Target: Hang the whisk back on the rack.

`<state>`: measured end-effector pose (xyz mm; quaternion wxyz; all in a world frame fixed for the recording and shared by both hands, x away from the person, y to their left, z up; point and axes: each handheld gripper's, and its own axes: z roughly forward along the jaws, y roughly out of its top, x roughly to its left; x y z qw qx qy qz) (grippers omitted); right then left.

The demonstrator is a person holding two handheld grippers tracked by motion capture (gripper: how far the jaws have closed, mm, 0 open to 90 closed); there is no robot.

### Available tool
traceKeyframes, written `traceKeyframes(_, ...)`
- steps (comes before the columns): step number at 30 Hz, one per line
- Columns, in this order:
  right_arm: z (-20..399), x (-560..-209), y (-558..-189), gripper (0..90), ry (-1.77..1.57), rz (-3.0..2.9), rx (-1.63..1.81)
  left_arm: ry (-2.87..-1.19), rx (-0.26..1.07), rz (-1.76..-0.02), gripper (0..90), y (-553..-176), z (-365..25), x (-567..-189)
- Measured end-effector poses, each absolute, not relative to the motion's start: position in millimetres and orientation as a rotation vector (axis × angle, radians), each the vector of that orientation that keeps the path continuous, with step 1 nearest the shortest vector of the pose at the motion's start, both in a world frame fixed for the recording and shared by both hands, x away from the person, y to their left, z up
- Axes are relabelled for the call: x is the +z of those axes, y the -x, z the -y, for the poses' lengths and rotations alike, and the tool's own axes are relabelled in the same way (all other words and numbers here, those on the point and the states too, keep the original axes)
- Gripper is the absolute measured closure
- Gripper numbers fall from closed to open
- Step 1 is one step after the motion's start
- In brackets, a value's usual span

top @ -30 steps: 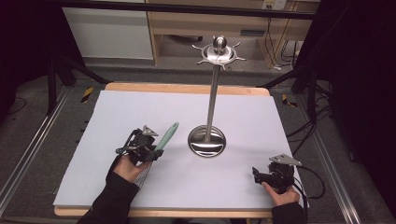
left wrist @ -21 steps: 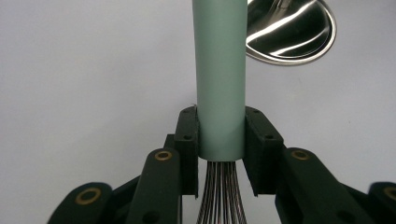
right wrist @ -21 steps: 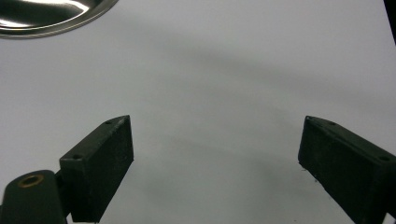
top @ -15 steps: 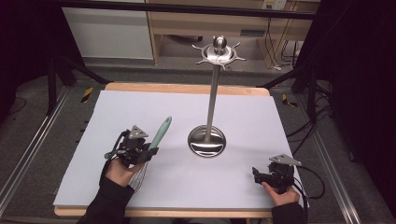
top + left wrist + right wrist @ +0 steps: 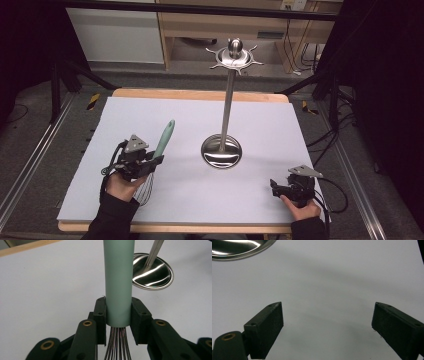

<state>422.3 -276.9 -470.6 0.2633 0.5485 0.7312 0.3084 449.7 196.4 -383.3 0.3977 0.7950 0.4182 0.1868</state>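
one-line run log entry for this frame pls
left gripper: shut on green-handled wire whisk | right gripper: open, holding nothing, over white table | tall steel hook stand: upright mid-table, no utensils

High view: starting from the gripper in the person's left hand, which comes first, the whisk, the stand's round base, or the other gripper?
1. Whisk: clamped in the left gripper itself.
2. Stand's round base: to its right, mid-table.
3. Right gripper: farthest, near the table's front right corner.
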Motion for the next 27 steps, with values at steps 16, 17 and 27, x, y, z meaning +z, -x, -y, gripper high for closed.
traceKeyframes(16,277,-470,-422,10.8,-1.483,-1.976,0.836,-1.906,0.519,-1.03,68.9,-437,-213,-367)
traceKeyframes(17,277,-470,-422,10.8,-1.483,-1.977,0.837,-1.901,0.52,-1.027,68.9,-436,-213,-366)
traceKeyframes(27,277,-470,-423,10.7,-1.482,-1.975,0.835,-1.851,0.549,-0.996,68.9,-432,-215,-357)
